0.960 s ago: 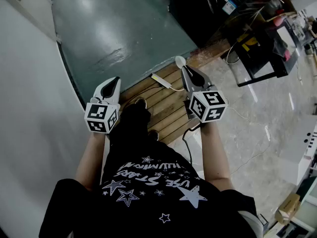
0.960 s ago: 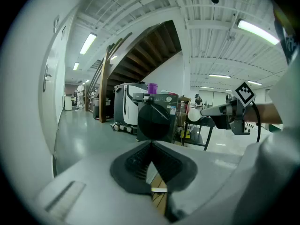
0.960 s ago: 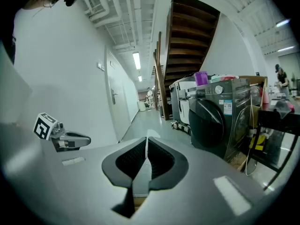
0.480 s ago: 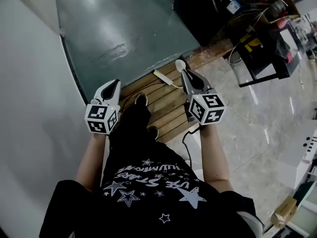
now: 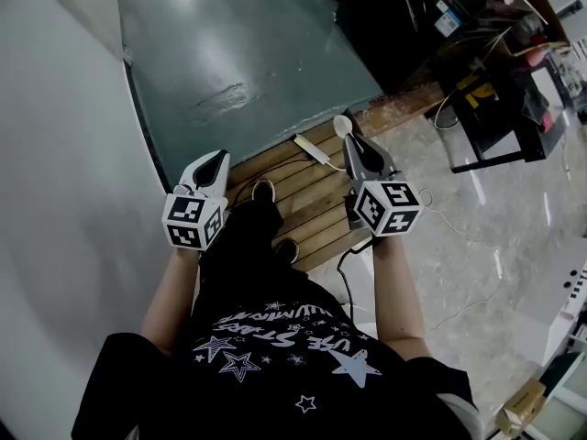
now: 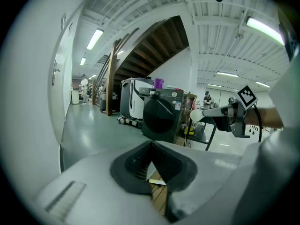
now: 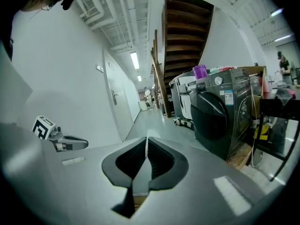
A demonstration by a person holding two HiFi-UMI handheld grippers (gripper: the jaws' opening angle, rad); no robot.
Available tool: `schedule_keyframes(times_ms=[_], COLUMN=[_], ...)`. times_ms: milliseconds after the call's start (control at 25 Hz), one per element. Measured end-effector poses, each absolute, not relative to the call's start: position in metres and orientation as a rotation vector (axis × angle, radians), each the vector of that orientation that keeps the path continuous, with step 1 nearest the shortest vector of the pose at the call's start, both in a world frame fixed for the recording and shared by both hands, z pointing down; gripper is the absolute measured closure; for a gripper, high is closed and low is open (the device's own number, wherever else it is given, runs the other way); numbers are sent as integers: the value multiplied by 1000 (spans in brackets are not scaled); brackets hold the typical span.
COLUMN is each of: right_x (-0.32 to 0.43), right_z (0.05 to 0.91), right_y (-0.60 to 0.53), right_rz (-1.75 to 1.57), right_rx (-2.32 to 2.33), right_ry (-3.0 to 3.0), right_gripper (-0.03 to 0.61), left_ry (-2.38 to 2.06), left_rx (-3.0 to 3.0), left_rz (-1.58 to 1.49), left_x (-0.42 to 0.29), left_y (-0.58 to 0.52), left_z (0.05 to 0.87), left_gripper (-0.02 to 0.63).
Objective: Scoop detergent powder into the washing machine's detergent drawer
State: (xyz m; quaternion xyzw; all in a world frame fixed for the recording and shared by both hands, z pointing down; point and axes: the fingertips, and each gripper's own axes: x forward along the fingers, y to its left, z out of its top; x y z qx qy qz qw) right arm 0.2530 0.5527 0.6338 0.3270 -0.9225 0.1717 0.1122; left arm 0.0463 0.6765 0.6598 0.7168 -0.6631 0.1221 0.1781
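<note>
White scoop point(image 5: 342, 125) is clamped in my right fingers point(image 7: 164, 163); my left fingers point(image 6: 133, 163) are together, empty. Washing machine point(image 7: 218, 116) stands well ahead, so I'd carry the scoop level.

White scoop point(image 5: 342, 125), dark-grey washing machine point(image 7: 220, 116), star-printed black shirt point(image 5: 275, 360).

Wooden slat platform point(image 5: 307, 195) is located underfoot, with a white strip point(image 5: 311, 148) laid near its far edge. Washing machine point(image 7: 220, 118) is placed ahead to the right, staircase point(image 7: 185, 32) behind it, wall point(image 5: 64, 200) along the left.
</note>
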Motion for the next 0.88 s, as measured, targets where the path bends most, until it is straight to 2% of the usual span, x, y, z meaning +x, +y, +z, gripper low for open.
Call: schedule_keyframes(times_ms=[480,880], right_x=[195,165], right_z=[623,517], right_y=[440,346], right_rz=[495,503], right_rx=[991,1189], right_ry=[-2679,-2578], right_gripper=[541,541], left_ry=[-1883,-1746], left_rx=[2012,2133], left_rz=[273,284], left_x=[-21,-90], left_y=[565,439], left_z=[653,565], left_gripper=[614,614])
